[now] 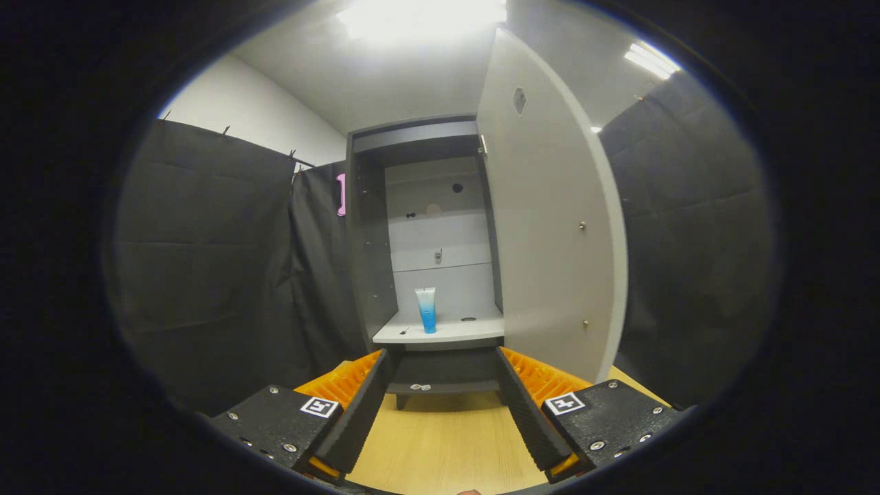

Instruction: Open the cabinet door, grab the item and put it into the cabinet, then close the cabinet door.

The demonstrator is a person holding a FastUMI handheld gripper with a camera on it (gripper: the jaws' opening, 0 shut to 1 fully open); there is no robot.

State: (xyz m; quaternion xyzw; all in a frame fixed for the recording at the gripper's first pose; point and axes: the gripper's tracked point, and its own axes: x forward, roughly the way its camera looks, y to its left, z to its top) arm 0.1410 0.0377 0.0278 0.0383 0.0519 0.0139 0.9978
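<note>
A tall grey cabinet (pixel 368 234) stands on the wooden table beyond my fingers. Its door (pixel 550 227) is swung wide open to the right. A white and blue tube (pixel 427 309) stands upright on the cabinet's bottom shelf (pixel 447 333), cap down. My gripper (pixel 441 364) is open, a short way back from the cabinet front, with nothing between its fingers. The tube is ahead of the gap between the fingers and well beyond them.
The light wooden tabletop (pixel 447 440) runs under the fingers up to the cabinet's base. Black cloth walls stand to the left and right of the cabinet. The open door's edge (pixel 615 275) juts toward me on the right.
</note>
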